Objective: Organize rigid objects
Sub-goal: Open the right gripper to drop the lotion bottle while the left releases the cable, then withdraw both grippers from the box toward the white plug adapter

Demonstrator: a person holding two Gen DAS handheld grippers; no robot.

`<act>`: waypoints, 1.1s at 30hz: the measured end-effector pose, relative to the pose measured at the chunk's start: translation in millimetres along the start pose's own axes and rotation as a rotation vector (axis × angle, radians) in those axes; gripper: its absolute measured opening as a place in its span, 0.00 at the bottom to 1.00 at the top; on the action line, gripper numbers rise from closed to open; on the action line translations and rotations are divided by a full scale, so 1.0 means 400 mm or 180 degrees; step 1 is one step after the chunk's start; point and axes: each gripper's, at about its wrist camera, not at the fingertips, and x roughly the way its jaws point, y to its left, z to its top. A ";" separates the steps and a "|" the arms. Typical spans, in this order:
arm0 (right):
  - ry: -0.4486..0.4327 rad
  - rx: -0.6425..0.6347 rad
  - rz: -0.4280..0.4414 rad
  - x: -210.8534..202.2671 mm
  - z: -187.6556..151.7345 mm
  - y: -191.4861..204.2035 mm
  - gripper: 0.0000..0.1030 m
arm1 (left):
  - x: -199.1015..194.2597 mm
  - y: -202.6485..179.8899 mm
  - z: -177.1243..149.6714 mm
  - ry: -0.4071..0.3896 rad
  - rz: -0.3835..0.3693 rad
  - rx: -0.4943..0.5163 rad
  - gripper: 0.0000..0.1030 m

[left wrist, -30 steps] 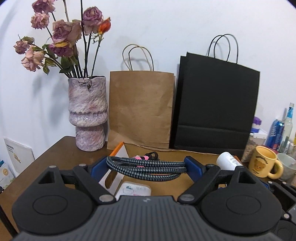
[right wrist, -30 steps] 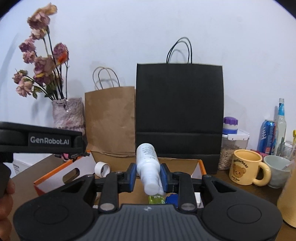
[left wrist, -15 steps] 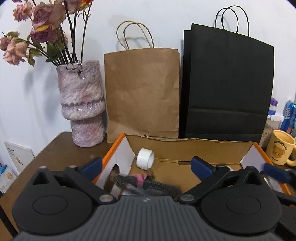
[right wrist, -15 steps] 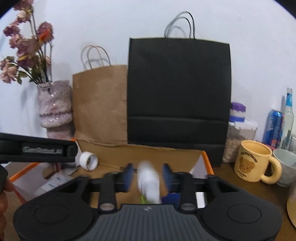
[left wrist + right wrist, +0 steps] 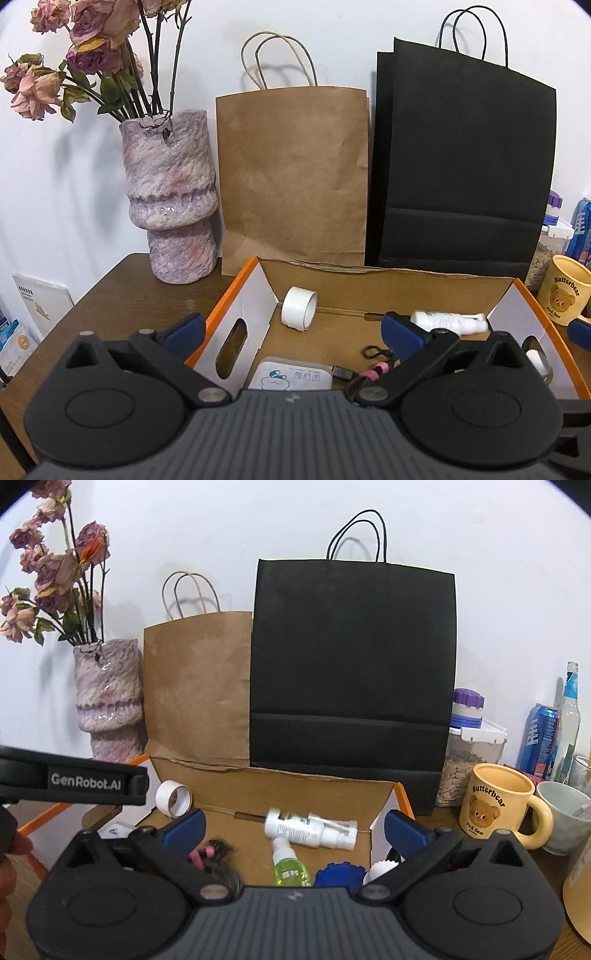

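An open cardboard box with orange rims (image 5: 236,286) (image 5: 400,794) stands on the brown table. In it lie a white tape roll (image 5: 298,308) (image 5: 173,798), a white spray bottle (image 5: 447,320) (image 5: 308,827), a braided cable with a pink tie (image 5: 369,376) (image 5: 212,856), a white packet (image 5: 290,374), a small green bottle (image 5: 290,867) and a blue lid (image 5: 340,875). My left gripper (image 5: 291,334) is open and empty above the box's left part. My right gripper (image 5: 295,825) is open and empty above the box's right part.
Behind the box stand a brown paper bag (image 5: 293,173) and a black paper bag (image 5: 461,166). A pink vase with dried roses (image 5: 170,192) stands back left. A yellow bear mug (image 5: 498,805), a grey cup (image 5: 565,812), a jar (image 5: 469,760), a can (image 5: 541,734) and a bottle (image 5: 569,716) crowd the right.
My left gripper opened and dropped the braided cable into the box. My right gripper opened and dropped the white spray bottle, which now lies on its side in the box.
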 end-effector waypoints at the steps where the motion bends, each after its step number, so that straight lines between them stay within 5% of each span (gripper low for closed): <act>1: -0.0001 -0.0007 0.0001 -0.002 0.000 0.001 1.00 | -0.002 0.001 0.000 -0.0002 -0.0002 -0.0002 1.00; 33: -0.0072 -0.0217 -0.0024 -0.231 -0.078 -0.015 1.00 | -0.214 0.040 -0.099 0.0018 -0.0119 0.0009 1.00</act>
